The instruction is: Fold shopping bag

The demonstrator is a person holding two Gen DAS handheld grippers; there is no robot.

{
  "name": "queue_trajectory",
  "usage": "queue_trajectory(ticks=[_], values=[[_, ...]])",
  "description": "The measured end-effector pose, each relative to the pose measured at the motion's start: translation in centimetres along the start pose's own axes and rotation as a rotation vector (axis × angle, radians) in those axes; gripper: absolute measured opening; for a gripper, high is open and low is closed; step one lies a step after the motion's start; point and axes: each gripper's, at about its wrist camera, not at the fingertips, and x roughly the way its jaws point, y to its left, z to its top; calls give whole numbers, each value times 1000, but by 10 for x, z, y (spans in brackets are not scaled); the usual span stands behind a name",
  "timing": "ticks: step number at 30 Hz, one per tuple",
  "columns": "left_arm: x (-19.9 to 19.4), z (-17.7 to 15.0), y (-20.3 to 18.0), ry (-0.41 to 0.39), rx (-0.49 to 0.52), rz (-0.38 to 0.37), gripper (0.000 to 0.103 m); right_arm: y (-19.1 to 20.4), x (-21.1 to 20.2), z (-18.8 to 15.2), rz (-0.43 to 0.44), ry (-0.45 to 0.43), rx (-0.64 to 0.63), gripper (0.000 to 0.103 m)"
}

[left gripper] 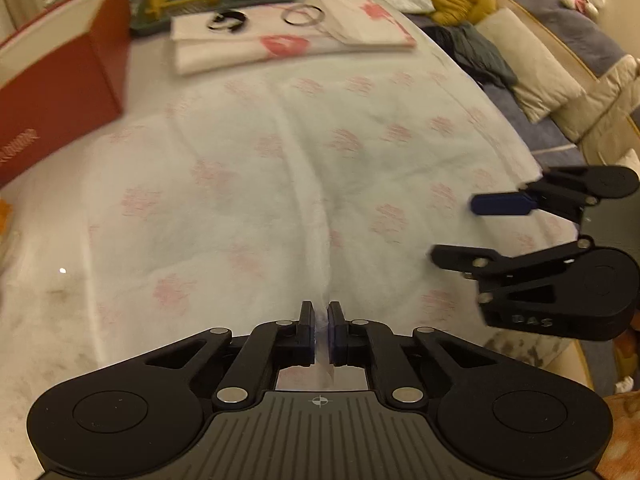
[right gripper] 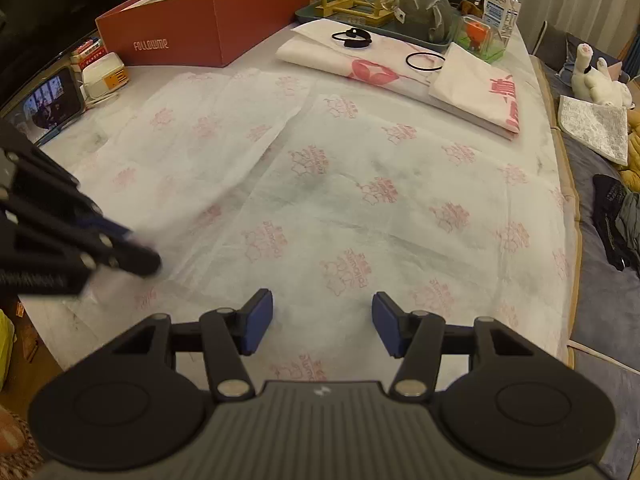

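The white shopping bag (left gripper: pixel 280 160) with pale pink prints lies spread flat across the table, one layer lapped over another (right gripper: pixel 340 200). My left gripper (left gripper: pixel 321 312) is shut on a raised pleat of the bag's near edge, and the fabric runs up between its pads. In the right wrist view the left gripper (right gripper: pixel 136 252) shows blurred at the left, pinching the cloth. My right gripper (right gripper: pixel 322 312) stands open just above the bag's near edge with nothing between its blue pads (right gripper: pixel 260 320). In the left wrist view the right gripper (left gripper: pixel 454 229) sits to the right over the bag's edge.
A red box (right gripper: pixel 208 28) stands at the far left of the table. Folded white bags (right gripper: pixel 400 76) with black hair ties (right gripper: pixel 424 60) lie behind the spread bag, before a tray of glassware (right gripper: pixel 384 0). A small screen (right gripper: pixel 52 104) sits left. Cushions (left gripper: pixel 532 64) and soft toys line the right.
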Motion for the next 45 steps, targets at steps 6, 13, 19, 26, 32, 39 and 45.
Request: queue_trajectory(ticks=[6,13,19,26,32,39,45], values=[[-71,-19,83,-175,-233,133,6,-13,-2,-4,-35,11,62,60],[-115,-75,185,-195,-460,397,7,-19,-3,-5,-53,21,92,61],[-120,-100,217,-189,-571,507,7,-14,1,1,-47,37,76,62],[-152,-102,225,-312,-624,528,7,-5,4,7,-31,45,44,63],[-125,-54,156,-300,-379,304,7,8,8,13,-15,40,-14,64],[-27,-26,131,-155,-375,238,7,13,6,13,-45,35,-51,63],[-5,-31,118,-94,-324,268,8,7,-4,7,-83,-2,-55,61]])
